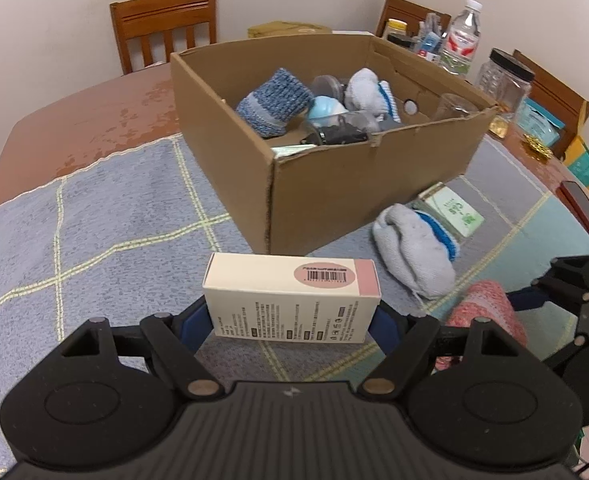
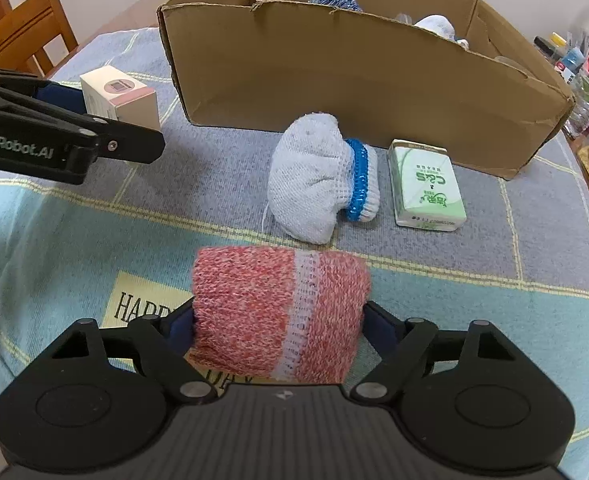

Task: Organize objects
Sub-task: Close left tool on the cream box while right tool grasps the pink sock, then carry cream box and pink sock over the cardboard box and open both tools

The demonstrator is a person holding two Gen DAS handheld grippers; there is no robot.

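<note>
Leftmost, well to the left of the open brown cardboard box (image 1: pixel 330 184), a blue checked woven cloth (image 1: pixel 94 240) covers the reddish wooden counter (image 1: pixel 94 120). Just before the cardboard box's near corner, the left gripper (image 1: pixel 294 320) has its blue-padded fingers (image 1: pixel 192 322) pinching the two ends of a cream rectangular carton with a pink barcode label (image 1: pixel 292 300), which sits on the cloth close to the cardboard box without clearly touching it. Inside the cardboard box lie a rolled blue knitted sock (image 1: pixel 274 102), a pale blue rounded item, a white rolled sock and some clear plastic pieces. Right of the carton and in front of the cardboard box's long side, a pale grey knitted sock bundle with a bright blue cuff (image 2: pixel 318 180) rests on the cloth, and just beside it, nearer the cardboard box's right end, lies a green and white tissue packet (image 2: pixel 426 184). Nearer the camera than both, further from the cardboard box, the right gripper (image 2: pixel 278 324) has its fingers (image 2: pixel 378 324) pressed against both sides of a rolled red-and-white knitted sock with a pale band (image 2: pixel 278 312), squeezing it slightly over a cream patch with printed lettering. Beyond the cardboard box's far right corner stand a clear water bottle (image 1: pixel 460 36) and a clear jar with a black lid (image 1: pixel 504 76).
</note>
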